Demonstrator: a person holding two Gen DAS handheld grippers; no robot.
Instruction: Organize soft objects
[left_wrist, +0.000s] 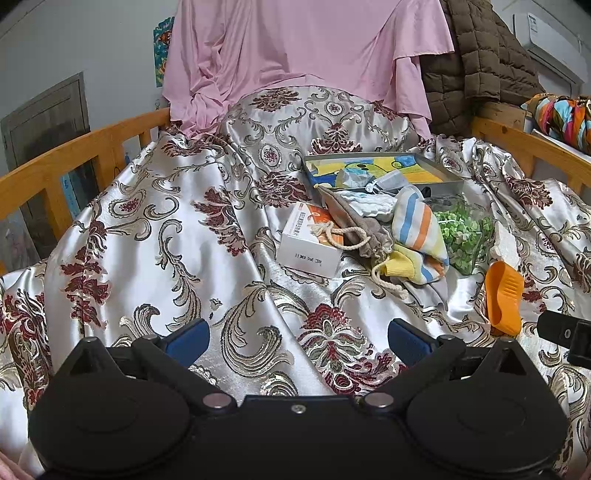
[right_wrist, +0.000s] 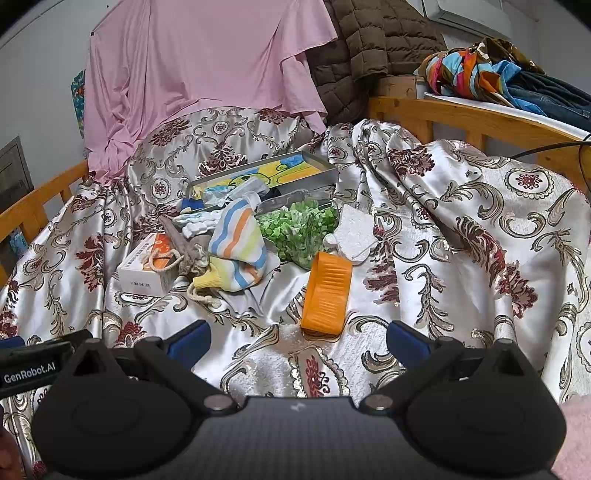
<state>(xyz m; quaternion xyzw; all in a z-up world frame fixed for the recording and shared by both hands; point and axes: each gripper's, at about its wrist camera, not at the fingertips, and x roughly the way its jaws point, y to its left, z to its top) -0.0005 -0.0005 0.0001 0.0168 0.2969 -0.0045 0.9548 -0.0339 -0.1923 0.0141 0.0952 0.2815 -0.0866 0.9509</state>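
Left gripper wide and empty over the satin bedspread, striped sock heaped mid-bed beside the drawstring pouch, right gripper wide too: pinch one layer only.

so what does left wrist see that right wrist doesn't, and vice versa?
Left wrist only: grey panelled door at far left.
Right wrist only: dark blue denim clothes on the shelf behind the rail; the left gripper's GenRobot.AI label.
Both: striped pastel sock, flat orange ribbed piece, white-and-orange carton, both grippers open.
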